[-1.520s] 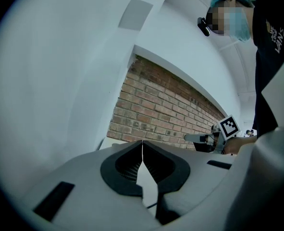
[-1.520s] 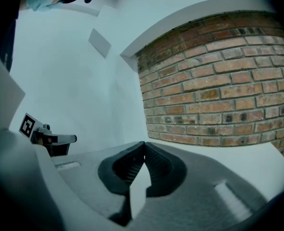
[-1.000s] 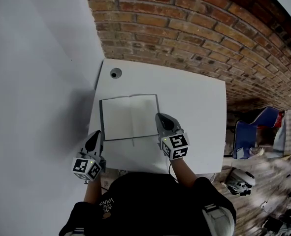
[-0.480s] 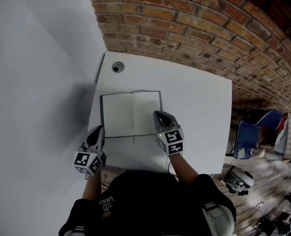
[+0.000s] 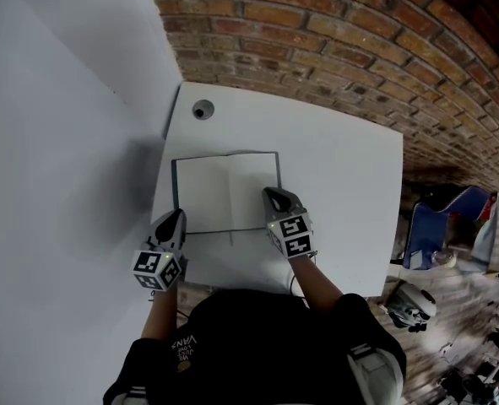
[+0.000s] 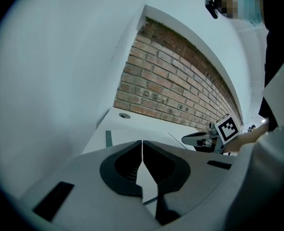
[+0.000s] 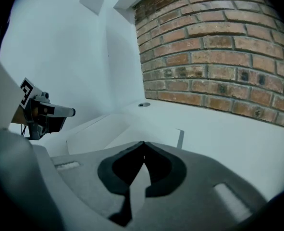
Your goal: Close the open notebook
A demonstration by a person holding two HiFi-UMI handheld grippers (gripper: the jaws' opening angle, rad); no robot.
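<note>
Head view. An open notebook (image 5: 225, 192) lies flat on a white table (image 5: 342, 175), towards the table's left side and nearer its front edge than the brick wall (image 5: 359, 40) behind. Both pages are blank, and a dark cover shows as a narrow border along the left and bottom edges. A thin dark strand (image 5: 230, 238) runs from the foot of the spine onto the table. A small round fitting (image 5: 203, 109) sits in the table's far left corner, well apart from the notebook. A plain white wall (image 5: 55, 142) borders the table on the left.

The left tool (image 5: 176, 216) is at the table's left front, its tip just beside the notebook's near left corner. The right tool (image 5: 268, 193) has its tip over the right page, near that page's lower right corner; whether it touches the paper cannot be told. Each tool carries a cube with square markers at its rear, and the person's forearms reach in from below.

Left gripper view. The two jaws meet at their tips with nothing between them; the notebook's dark corner lies on the table just beyond them.

Right gripper view. The jaws are likewise pressed together and empty, with the open pages spread ahead of them and the left tool at the far left.
</note>
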